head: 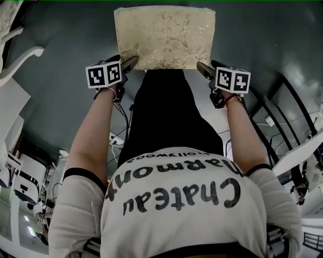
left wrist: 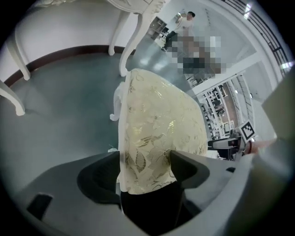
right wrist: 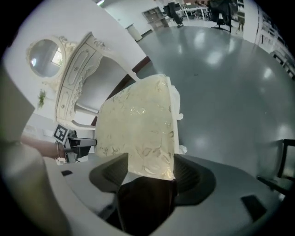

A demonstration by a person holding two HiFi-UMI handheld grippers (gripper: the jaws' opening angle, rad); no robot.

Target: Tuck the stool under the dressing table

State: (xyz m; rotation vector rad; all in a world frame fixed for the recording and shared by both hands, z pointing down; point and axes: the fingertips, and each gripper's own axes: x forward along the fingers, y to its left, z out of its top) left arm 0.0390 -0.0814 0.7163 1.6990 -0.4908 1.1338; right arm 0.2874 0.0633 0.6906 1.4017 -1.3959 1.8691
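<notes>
Both hand-held grippers stood wide and were not yet pinching. The left hand-held gripper [head: 132,63] straddled the near left corner of the stool [head: 164,36] and the right hand-held gripper [head: 204,69] the near right corner. The cream, leaf-patterned seat lay between the jaws of each. The stool stood on the floor [head: 65,30] directly ahead of the person, not yet under the dressing table [right wrist: 80,69], which lay beyond it and somewhat to the left.

Grip looked the likeliest trouble. Only the padded seat edge lay in the jaws, and soft upholstery could give or slip once pushed. An uneven shove from the two corners would probably slew the stool. Its curled white legs [left wrist: 116,103] could then catch a table leg [left wrist: 133,41] instead of passing between. Cables [head: 118,138] near the person's feet were a possible snag on stepping forward.

The floor was smooth, grey-green and glossy, so the stool should slide readily. Around it was a large open room with white furniture, a round mirror [right wrist: 46,59] on the table and office chairs [right wrist: 221,9] far off.
</notes>
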